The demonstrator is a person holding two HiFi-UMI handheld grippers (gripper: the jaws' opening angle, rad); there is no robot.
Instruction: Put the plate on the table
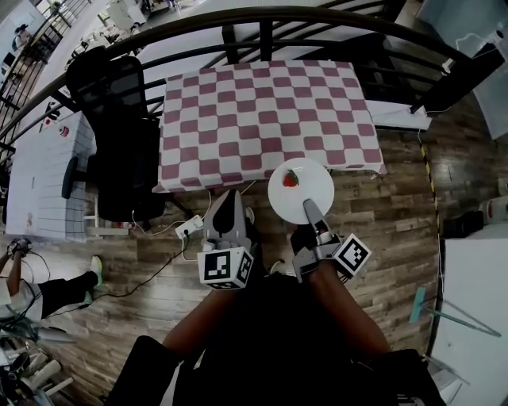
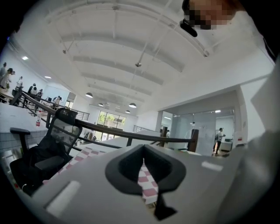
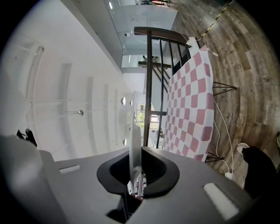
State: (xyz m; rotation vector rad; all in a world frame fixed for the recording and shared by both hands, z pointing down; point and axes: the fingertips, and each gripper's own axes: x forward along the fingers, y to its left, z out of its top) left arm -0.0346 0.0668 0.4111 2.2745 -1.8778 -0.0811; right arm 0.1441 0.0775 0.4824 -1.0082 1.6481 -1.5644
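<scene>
A white plate (image 1: 300, 189) with a small red food item (image 1: 291, 178) on it hangs over the wooden floor, just in front of the table with the red-and-white checked cloth (image 1: 262, 119). My right gripper (image 1: 312, 210) is shut on the plate's near rim. In the right gripper view the plate (image 3: 134, 144) shows edge-on, clamped between the jaws of the right gripper (image 3: 135, 175), with the checked table (image 3: 192, 100) to its right. My left gripper (image 1: 226, 212) is shut and holds nothing, pointing at the table's front edge. In its own view the left gripper (image 2: 143, 165) shows only checked cloth (image 2: 147, 186) through a thin slit.
A black office chair (image 1: 119, 143) stands left of the table. A dark curved railing (image 1: 262, 22) runs behind it. A power strip with cables (image 1: 189, 228) lies on the floor near the table's front left leg. A person's leg (image 1: 48, 289) shows at far left.
</scene>
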